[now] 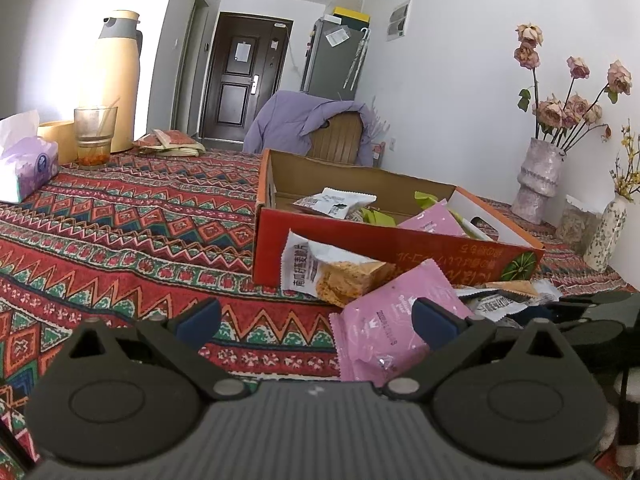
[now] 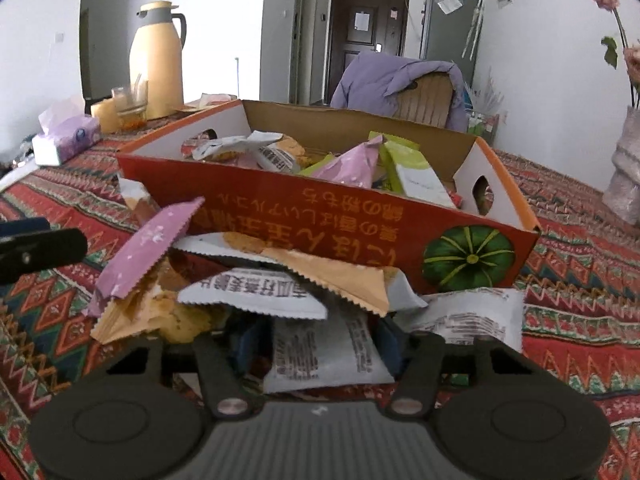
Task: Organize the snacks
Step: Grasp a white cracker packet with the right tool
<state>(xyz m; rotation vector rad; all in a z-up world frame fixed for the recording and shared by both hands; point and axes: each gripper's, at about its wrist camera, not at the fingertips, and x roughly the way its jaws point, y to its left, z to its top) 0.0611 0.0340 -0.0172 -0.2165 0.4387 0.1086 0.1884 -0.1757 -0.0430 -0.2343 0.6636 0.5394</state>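
One orange cardboard box (image 2: 280, 196), snack packets everywhere
Right gripper (image 2: 320, 344) straddles one white packet (image 2: 320, 352), contact unclear; left gripper (image 1: 316, 316) gapes, holding nothing.

1. Cardboard box (image 2: 280, 196) sits on the tablecloth (image 1: 120, 232), snack packets (image 2: 360, 164) inside.
2. Loose packets (image 2: 256, 292) lie piled before its near wall.
3. Thermos (image 1: 116, 80), glass (image 1: 95, 136) and tissue pack (image 1: 24, 168) stand toward the far left corner.
4. Vases (image 1: 536, 176) line the right edge.

Orange cardboard box (image 2: 280, 196), open-topped, part-filled with white, pink and green snack packets (image 2: 348, 162); more packets (image 2: 256, 292) heaped loose against its near wall.
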